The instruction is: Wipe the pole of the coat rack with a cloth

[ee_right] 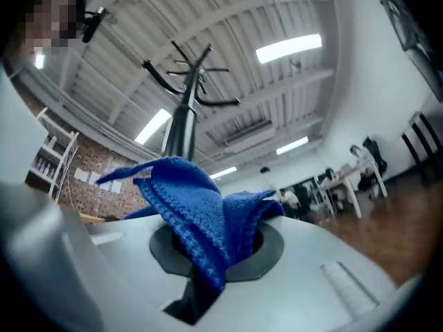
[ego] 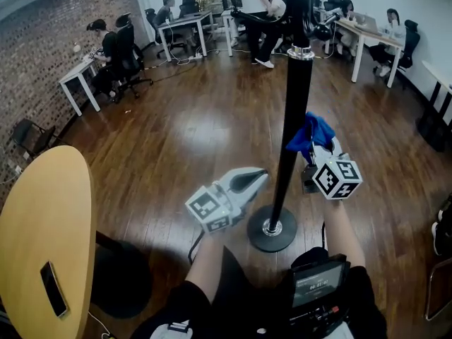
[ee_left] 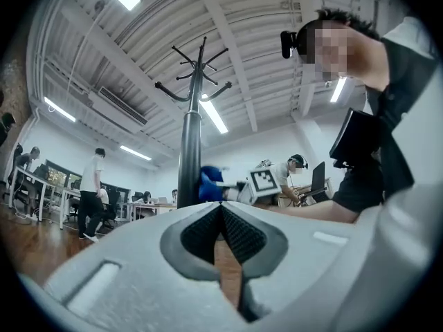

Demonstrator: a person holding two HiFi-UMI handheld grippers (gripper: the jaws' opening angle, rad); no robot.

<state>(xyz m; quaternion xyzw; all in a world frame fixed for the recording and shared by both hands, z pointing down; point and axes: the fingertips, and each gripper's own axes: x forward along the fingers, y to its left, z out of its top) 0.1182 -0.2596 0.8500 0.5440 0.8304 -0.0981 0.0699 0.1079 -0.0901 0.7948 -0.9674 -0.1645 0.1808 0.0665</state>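
The black pole [ego: 293, 119] of the coat rack rises from a round base [ego: 272, 233] just in front of me. A blue knitted cloth [ego: 313, 134] is pinched in my right gripper [ego: 319, 149], which is shut on it, and the cloth lies against the pole's right side. In the right gripper view the cloth [ee_right: 194, 213] bunches out of the jaws, with the pole [ee_right: 178, 130] behind it. Left of the pole, low down, my left gripper [ego: 248, 181] is shut and holds nothing. The left gripper view shows its pads [ee_left: 235, 235] meeting, with the pole [ee_left: 188, 158] and cloth [ee_left: 210, 185] beyond.
A yellow round table [ego: 42, 232] with a phone [ego: 54, 288] on it stands at my left. White desks [ego: 185, 24] with seated people and chairs line the far side of the room. The floor is dark wood [ego: 191, 133].
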